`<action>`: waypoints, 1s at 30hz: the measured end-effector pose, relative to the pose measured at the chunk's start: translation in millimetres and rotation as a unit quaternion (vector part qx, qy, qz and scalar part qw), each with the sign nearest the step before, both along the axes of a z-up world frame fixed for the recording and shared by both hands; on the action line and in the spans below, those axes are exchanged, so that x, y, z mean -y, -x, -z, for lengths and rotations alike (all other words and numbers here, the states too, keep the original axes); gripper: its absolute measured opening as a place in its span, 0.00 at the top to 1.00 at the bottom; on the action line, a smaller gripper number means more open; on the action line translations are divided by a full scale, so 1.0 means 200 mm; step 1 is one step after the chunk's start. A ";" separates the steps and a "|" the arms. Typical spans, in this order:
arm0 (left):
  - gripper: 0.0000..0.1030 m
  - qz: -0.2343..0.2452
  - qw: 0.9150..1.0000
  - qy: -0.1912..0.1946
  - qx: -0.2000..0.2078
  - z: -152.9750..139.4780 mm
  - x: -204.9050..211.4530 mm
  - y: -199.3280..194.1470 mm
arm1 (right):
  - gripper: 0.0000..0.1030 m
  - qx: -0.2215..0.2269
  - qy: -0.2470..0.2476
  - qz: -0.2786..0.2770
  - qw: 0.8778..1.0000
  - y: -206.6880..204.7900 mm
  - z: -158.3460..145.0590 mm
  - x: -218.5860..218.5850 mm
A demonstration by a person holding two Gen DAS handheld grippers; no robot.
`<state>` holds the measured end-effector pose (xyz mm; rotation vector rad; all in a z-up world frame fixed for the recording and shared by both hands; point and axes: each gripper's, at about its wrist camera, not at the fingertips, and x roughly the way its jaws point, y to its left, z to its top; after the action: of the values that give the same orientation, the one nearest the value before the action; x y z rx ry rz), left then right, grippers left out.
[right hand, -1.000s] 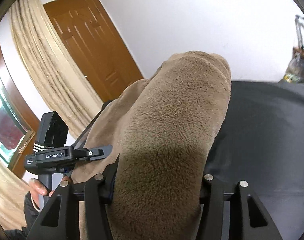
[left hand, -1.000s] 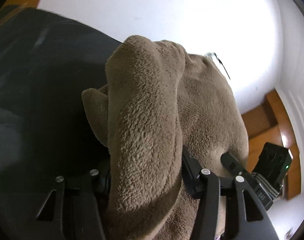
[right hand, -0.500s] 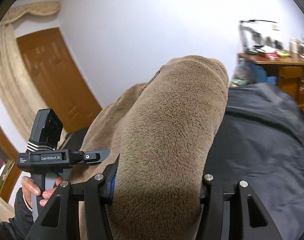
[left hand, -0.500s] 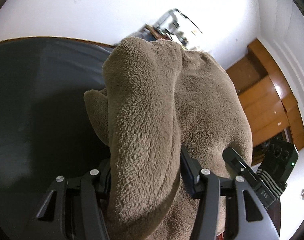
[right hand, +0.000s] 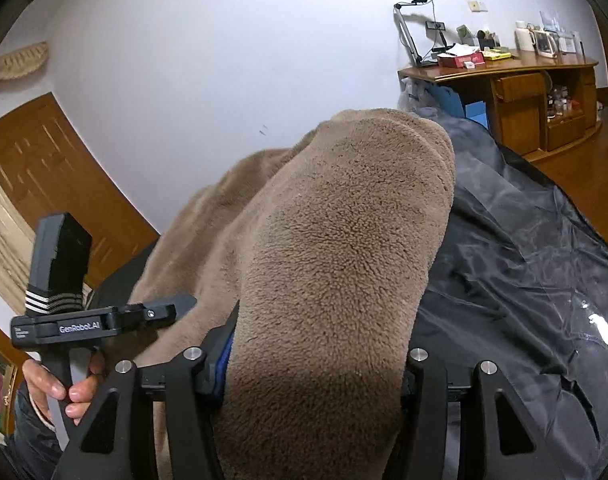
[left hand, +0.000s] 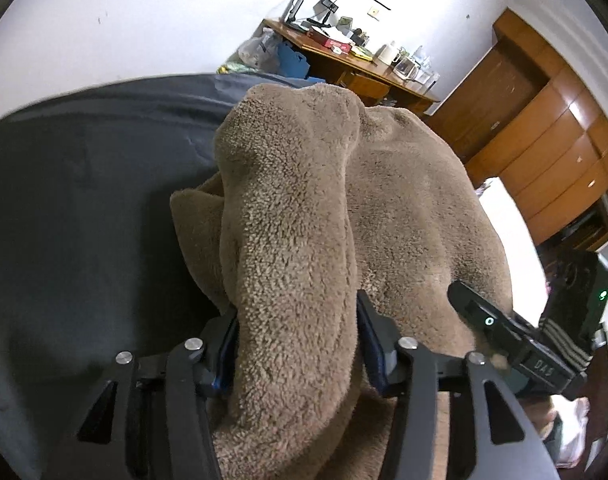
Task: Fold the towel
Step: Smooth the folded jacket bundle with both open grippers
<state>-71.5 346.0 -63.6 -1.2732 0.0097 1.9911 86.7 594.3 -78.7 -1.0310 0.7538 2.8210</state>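
While both grippers clamp thick bunches of the fluffy brown fleece towel (left hand: pixel 295 240), left gripper (left hand: pixel 297 344) and right gripper (right hand: pixel 316 352) hold it raised above the dark grey sheet (left hand: pixel 83 200). Folding looks barely underway; laying and creasing remain. No containers appear.

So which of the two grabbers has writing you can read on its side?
The left gripper, seen from the right wrist camera: its black body reads "GenRobot.AI". The right gripper shows only a blurry label.
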 end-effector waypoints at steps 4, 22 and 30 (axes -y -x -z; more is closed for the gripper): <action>0.24 -0.009 0.997 0.032 -0.065 0.08 -0.04 -0.10 | 0.33 0.008 -0.015 0.005 1.000 0.06 0.00 0.02; 0.22 0.012 0.976 0.097 -0.196 -0.07 -0.32 -0.28 | 0.29 0.027 -0.098 0.048 0.994 -0.04 -0.10 0.15; 0.22 0.012 0.974 0.100 -0.201 -0.07 -0.28 -0.32 | 0.29 0.029 -0.146 0.052 0.987 -0.08 -0.16 0.24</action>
<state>-8.0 401.2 -50.2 -0.9607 0.4288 2.2369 103.0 547.0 -46.9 -0.9864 0.3612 2.6920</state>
